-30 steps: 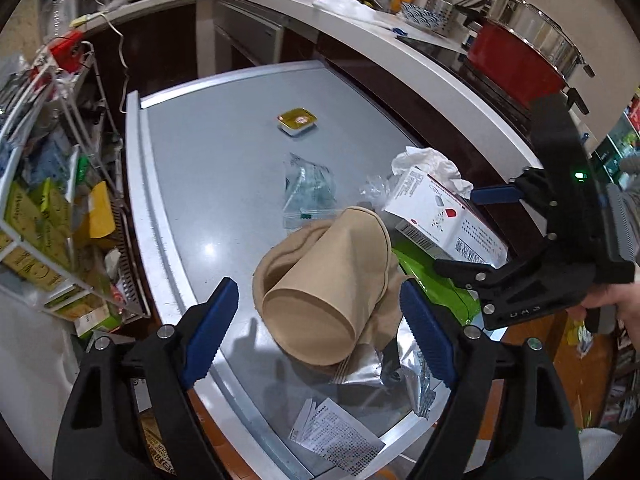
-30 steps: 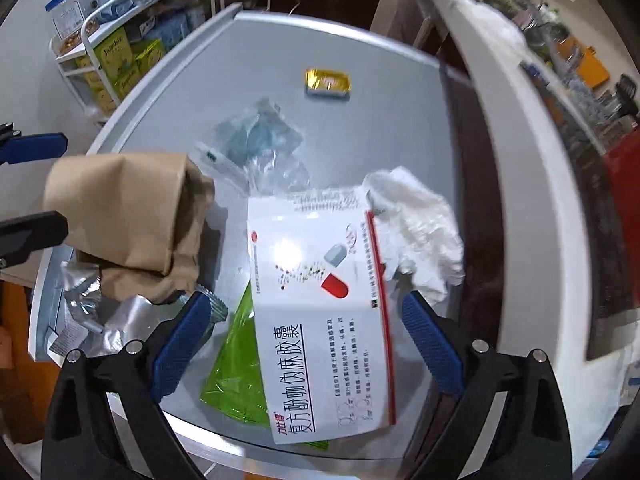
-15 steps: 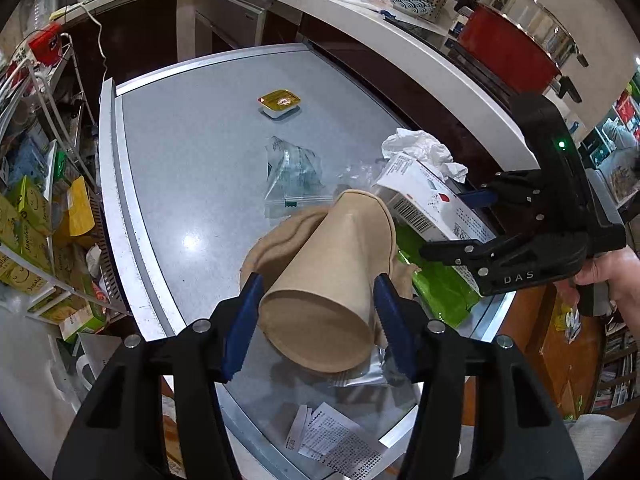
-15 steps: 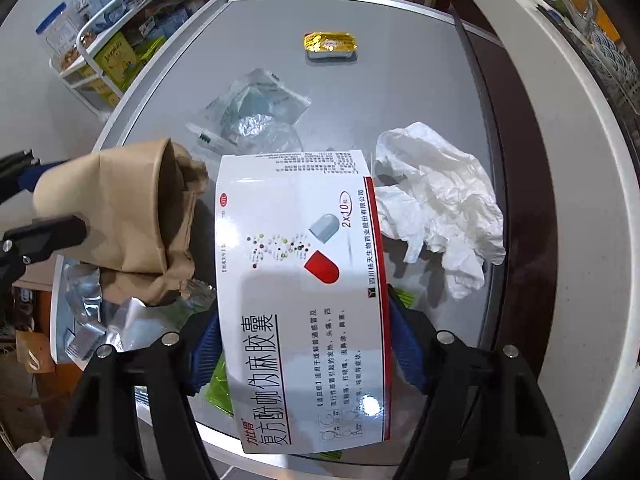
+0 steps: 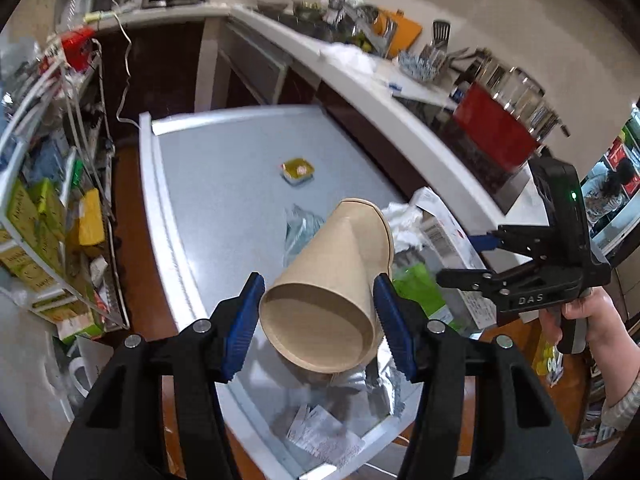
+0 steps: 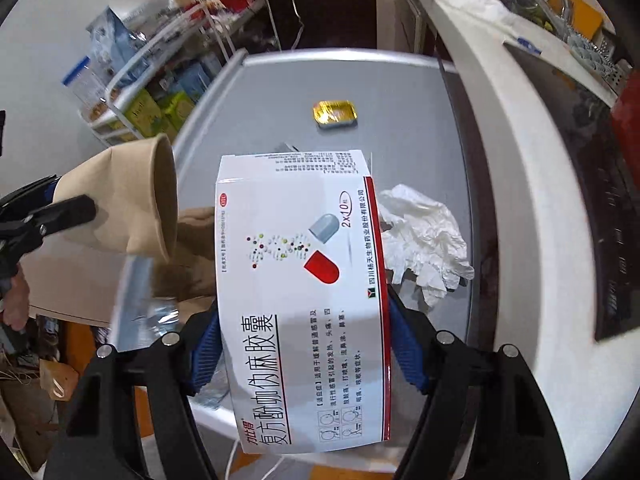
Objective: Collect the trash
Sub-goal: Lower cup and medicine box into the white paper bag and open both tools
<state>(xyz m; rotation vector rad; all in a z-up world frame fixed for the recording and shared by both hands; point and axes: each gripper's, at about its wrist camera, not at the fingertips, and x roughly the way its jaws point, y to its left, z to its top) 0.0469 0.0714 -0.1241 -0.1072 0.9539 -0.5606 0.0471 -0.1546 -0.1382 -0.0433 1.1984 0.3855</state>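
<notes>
My left gripper (image 5: 320, 320) is shut on a tan paper cup (image 5: 332, 284), lifted off the grey table (image 5: 208, 192) with its base toward the camera. The same cup (image 6: 120, 208) shows at the left of the right wrist view. My right gripper (image 6: 304, 344) is shut on a white medicine box (image 6: 300, 288) with a red and grey capsule print, held above the table (image 6: 400, 80). From the left wrist view the right gripper (image 5: 480, 260) grips that box (image 5: 440, 228) at the right. A small gold foil tub (image 6: 335, 114) sits mid-table.
On the table lie a crumpled white glove (image 6: 424, 240), a clear plastic bag (image 5: 298, 228), a green packet (image 5: 416, 292), silver foil wrappers (image 5: 376, 388) and a paper slip (image 5: 320, 436). A wire rack (image 5: 48, 200) of boxes stands left. A white counter (image 5: 360, 80) with a red pot (image 5: 496, 128) runs along the right.
Both grippers closed from wide open, the left on the paper cup and the right on the medicine box. Both then rose, lifting cup and box off the table.
</notes>
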